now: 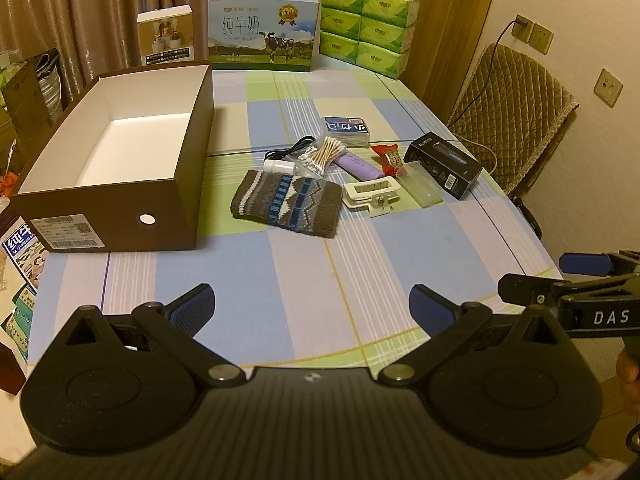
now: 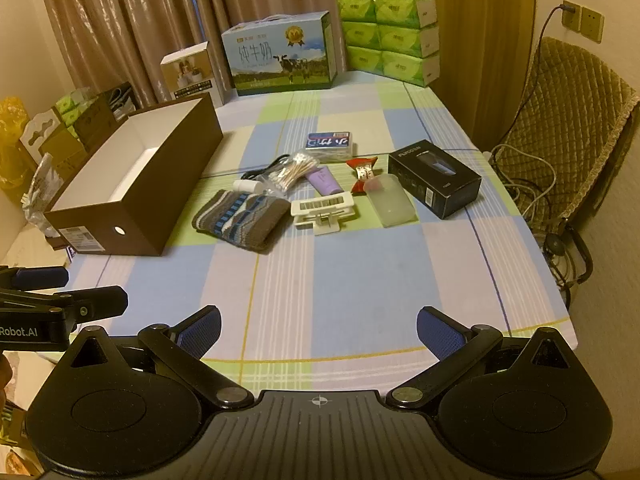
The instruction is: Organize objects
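Note:
An empty brown shoebox with a white inside stands at the table's left. Right of it lies a small heap: a knitted grey-blue pouch, a white hair clip, a bag of cotton swabs, a purple tube, a red candy, a black carton, a frosted case and a blue-lidded box. My left gripper and right gripper hover open over the near edge, nothing between the fingers.
A milk carton, a stack of green tissue packs and a small white box line the table's far end. A quilted chair with cables stands at the right. Boxes crowd the left side of the table.

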Demonstrator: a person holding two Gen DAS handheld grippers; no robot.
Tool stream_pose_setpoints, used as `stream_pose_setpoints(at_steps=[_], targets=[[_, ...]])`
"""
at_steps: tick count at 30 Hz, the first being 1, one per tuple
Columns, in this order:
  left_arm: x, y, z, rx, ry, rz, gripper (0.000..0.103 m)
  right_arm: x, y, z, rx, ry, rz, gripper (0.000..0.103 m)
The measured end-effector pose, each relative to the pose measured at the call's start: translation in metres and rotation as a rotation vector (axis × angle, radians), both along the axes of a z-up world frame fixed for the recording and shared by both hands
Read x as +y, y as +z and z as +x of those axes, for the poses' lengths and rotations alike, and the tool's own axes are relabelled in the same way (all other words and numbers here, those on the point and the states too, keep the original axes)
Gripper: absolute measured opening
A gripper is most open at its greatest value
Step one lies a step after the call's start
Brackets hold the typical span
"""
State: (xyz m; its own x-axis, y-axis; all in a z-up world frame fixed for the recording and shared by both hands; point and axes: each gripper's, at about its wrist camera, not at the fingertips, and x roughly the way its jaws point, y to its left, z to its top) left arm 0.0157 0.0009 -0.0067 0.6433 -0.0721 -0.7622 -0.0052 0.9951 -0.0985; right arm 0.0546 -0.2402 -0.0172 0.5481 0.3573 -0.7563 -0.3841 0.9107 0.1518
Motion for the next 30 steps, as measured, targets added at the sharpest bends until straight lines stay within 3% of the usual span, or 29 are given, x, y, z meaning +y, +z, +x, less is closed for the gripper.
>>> stream_pose_setpoints(at_steps=[30], targets=[[0.010, -0.003, 0.023, 0.017, 0.006, -0.007, 0.102, 0.013, -0.005, 0.037, 0.018, 0.020, -0.020, 0.101]])
